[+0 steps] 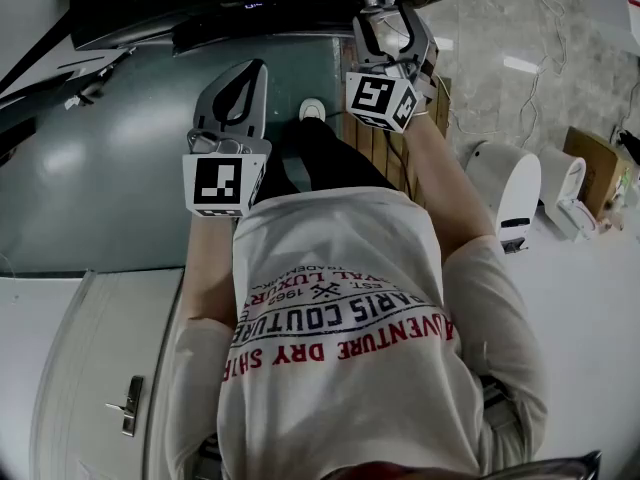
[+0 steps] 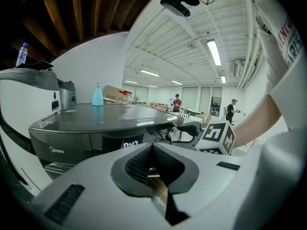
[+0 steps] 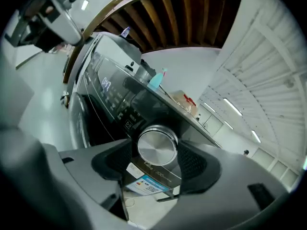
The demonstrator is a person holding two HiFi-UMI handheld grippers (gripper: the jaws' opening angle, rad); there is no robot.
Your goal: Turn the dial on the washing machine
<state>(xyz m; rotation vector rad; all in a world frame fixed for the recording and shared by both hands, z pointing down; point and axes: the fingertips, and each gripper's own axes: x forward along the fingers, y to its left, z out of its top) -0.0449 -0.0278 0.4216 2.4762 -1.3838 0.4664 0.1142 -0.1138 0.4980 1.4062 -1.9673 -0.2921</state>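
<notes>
Now: right gripper closed on dial, pads pressed against both its sides. Dial located on washing machine front panel, just beside sticker. Left gripper shut with nothing held, positioned apart from machine, pointed at its front panel. Lit display seen on same panel, left of dial. Blue bottle stood at far edge of machine top. Two people seen well behind machine.
</notes>
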